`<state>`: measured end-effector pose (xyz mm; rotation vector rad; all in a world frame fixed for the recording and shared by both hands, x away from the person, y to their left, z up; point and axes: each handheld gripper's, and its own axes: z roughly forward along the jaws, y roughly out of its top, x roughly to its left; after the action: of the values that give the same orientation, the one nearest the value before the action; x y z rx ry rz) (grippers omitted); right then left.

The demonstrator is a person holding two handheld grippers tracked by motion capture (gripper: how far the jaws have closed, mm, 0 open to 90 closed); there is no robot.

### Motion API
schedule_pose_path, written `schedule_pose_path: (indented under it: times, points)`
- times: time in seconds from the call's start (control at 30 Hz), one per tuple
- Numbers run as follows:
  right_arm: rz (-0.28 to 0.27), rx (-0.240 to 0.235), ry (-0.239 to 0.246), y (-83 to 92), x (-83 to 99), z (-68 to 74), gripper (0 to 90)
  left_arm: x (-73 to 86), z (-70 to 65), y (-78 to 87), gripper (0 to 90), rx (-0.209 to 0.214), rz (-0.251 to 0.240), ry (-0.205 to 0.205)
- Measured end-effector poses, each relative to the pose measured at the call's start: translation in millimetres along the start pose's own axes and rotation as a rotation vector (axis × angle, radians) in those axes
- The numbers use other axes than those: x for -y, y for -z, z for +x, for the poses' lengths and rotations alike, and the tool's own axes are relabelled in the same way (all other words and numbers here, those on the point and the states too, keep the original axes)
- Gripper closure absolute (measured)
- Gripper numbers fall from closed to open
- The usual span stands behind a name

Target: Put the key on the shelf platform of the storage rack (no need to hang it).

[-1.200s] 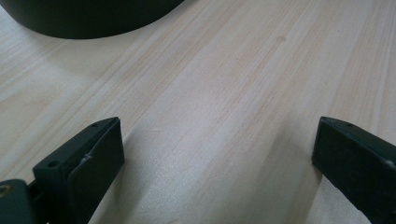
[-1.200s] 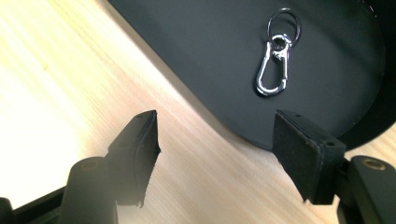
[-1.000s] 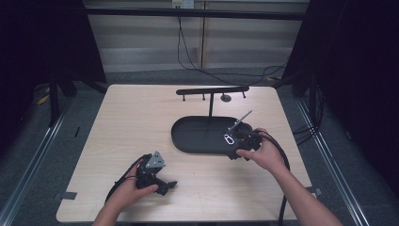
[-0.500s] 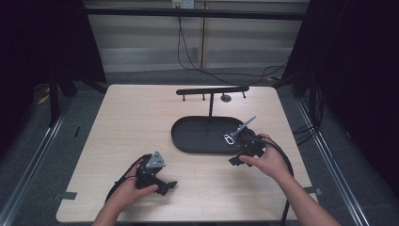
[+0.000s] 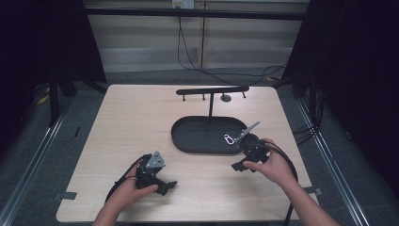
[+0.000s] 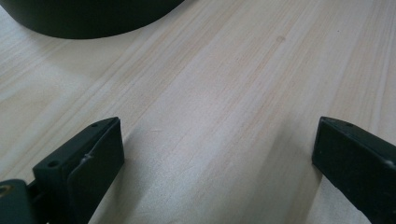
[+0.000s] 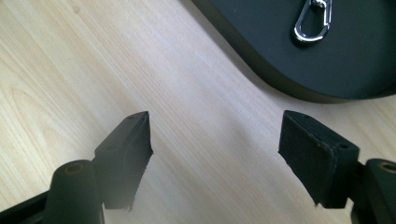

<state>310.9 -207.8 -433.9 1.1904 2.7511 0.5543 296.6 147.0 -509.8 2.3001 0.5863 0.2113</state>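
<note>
So both grippers sit on the table [image 5: 141,117] with fingers wide open, left gripper [image 6: 215,163] at 7 o'clock, right gripper [image 7: 215,154] at 4, carabiner [image 7: 312,21] in the black tray [image 5: 197,141]

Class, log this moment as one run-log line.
left claw: open, empty | right claw: open, empty | silver metal snap hook: lying on black oval stand base

High view: looked forward and down from above the person's side, far enough to take in the whole wooden table [image 5: 141,122]; the black tray [image 5: 197,136] sat mid-frame.
Left gripper view: sat low and close over the tabletop [image 6: 224,93]; the tray's edge [image 6: 88,18] showed at upper left.
Right gripper view: looked steeply down, close; shared the tray [image 7: 261,42] and silver clip [image 7: 313,21] with the high view [image 5: 228,138].
</note>
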Motion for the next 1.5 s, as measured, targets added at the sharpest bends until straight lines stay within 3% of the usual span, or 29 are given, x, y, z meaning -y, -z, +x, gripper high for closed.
schedule_pose_path:
  times: [0.7,1.5]
  points:
    - [0.009,-0.025,-0.017,-4.8,32.8,-3.0,25.3,0.0,0.0,0.0,2.0,0.0,0.0,0.0]
    - [0.01,-0.02,-0.047,-3.8,68.8,-9.8,25.2,0.1,-0.3,0.0,2.0,0.0,0.0,0.003]
